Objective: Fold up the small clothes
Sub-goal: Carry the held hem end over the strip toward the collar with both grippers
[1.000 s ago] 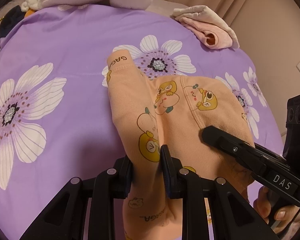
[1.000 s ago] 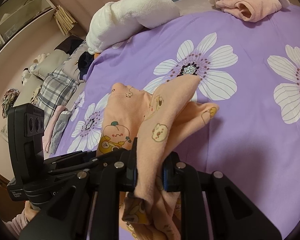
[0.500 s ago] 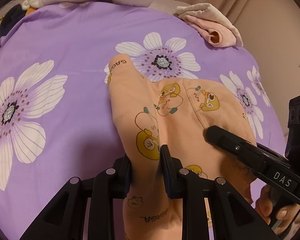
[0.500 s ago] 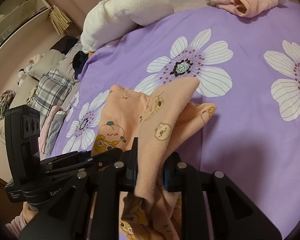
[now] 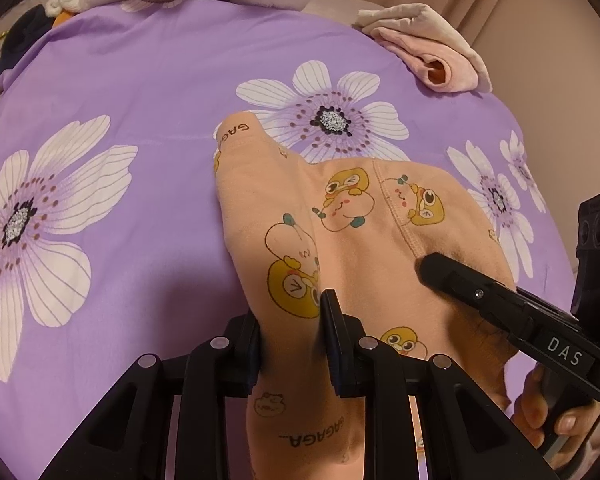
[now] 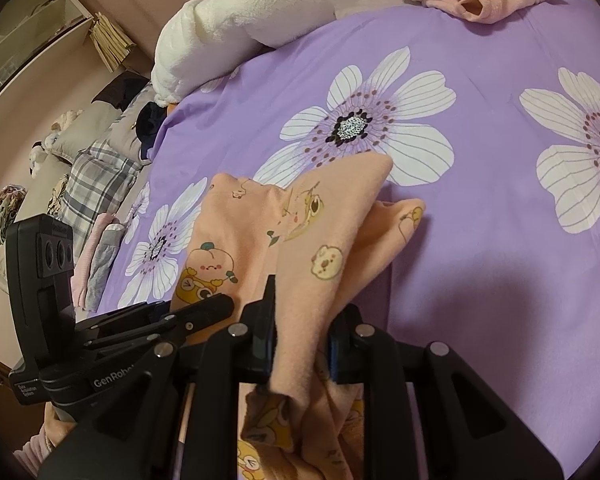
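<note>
- peach cartoon-print garment (image 5: pixel 364 240) lies partly on purple flowered bedsheet (image 5: pixel 140 92), near edge lifted
- left gripper (image 5: pixel 292 332) pinches a fold of it
- right gripper (image 6: pixel 300 320) clamps another bunched fold, just beside left one
- pink folded clothes (image 5: pixel 432 52) + white plush blanket (image 6: pixel 228 28) at far side of bed

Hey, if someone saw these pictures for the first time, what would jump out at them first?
Probably the peach garment printed with yellow cartoon animals, in the middle of the purple bedspread with big white flowers. Both black grippers are clamped on its near edge, the left gripper beside the right gripper, lifting that edge off the bed. Behind it, a folded pink garment sits at the bed's far edge.
</note>
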